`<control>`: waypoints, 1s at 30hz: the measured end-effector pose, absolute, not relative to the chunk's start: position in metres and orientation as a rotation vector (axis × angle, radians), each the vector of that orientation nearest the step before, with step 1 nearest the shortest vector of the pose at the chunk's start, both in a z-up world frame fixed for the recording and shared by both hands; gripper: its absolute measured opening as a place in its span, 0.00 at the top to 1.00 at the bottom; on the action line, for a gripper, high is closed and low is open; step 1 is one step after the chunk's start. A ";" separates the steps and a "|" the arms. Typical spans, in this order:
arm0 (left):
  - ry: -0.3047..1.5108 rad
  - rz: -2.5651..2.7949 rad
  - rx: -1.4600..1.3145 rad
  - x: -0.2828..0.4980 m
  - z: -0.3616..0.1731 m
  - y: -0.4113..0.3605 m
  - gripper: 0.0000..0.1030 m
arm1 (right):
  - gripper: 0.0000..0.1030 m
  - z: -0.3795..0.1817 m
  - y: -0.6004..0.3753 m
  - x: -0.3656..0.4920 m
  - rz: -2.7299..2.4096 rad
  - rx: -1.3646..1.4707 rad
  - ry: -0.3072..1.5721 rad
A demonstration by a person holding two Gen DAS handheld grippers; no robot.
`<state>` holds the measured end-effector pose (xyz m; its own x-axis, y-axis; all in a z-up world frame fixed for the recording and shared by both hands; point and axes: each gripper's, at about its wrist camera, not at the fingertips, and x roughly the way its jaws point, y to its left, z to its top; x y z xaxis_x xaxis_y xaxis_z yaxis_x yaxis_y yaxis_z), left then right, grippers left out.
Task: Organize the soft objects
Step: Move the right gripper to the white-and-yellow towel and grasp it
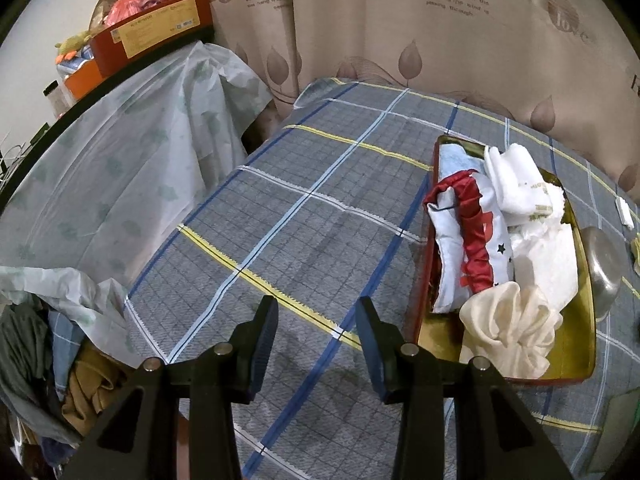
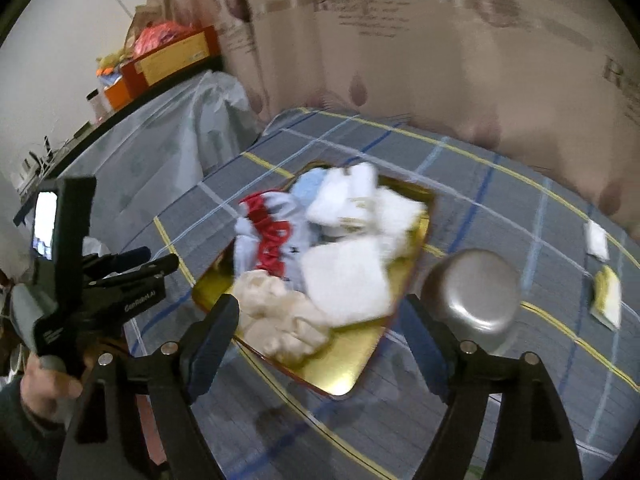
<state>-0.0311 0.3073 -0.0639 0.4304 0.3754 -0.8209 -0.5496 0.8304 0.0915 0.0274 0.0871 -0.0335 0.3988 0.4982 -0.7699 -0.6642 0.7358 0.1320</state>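
A gold tray with a red rim [image 1: 576,356] [image 2: 352,368] lies on the grey checked cloth [image 1: 300,200]. It holds a cream scrunchie [image 1: 508,328] [image 2: 280,320], a red scrunchie [image 1: 472,232] [image 2: 272,240], white towels [image 1: 520,184] [image 2: 344,280] and a light blue cloth [image 1: 456,160]. My left gripper [image 1: 317,308] stands open over bare cloth to the left of the tray, with nothing between its fingers. My right gripper [image 2: 320,308] hangs open above the tray's near end, over the cream scrunchie, and holds nothing. The right wrist view is blurred.
An upturned metal bowl [image 2: 476,292] [image 1: 604,272] sits right of the tray. Two small packets [image 2: 596,240] [image 2: 608,296] lie further right. A plastic-covered table [image 1: 120,160] with boxes [image 1: 152,28] stands at left, a curtain [image 1: 440,40] behind, a clothes pile [image 1: 40,360] at lower left.
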 end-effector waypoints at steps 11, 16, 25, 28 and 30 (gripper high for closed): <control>0.985 0.576 -0.212 -0.029 -0.070 0.308 0.60 | 0.12 0.023 -0.070 0.044 0.478 -0.125 0.893; 0.995 0.574 -0.199 -0.028 -0.072 0.305 0.60 | 0.03 0.046 -0.125 0.049 0.378 -0.135 0.877; 0.991 0.570 -0.183 -0.026 -0.063 0.298 0.60 | 0.02 0.012 -0.158 0.114 0.289 -0.132 0.941; 0.993 0.559 -0.175 -0.021 -0.055 0.296 0.60 | 0.02 -0.012 -0.156 0.146 0.270 -0.136 0.979; 0.995 0.557 -0.162 -0.015 -0.050 0.294 0.60 | 0.03 -0.028 -0.157 0.167 0.268 -0.108 1.012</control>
<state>-0.0149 0.2937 -0.0503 0.4182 0.3699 -0.8296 -0.5140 0.8494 0.1196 0.1668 -0.1572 -0.0282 0.5006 0.1711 -0.8486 -0.2705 0.9621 0.0344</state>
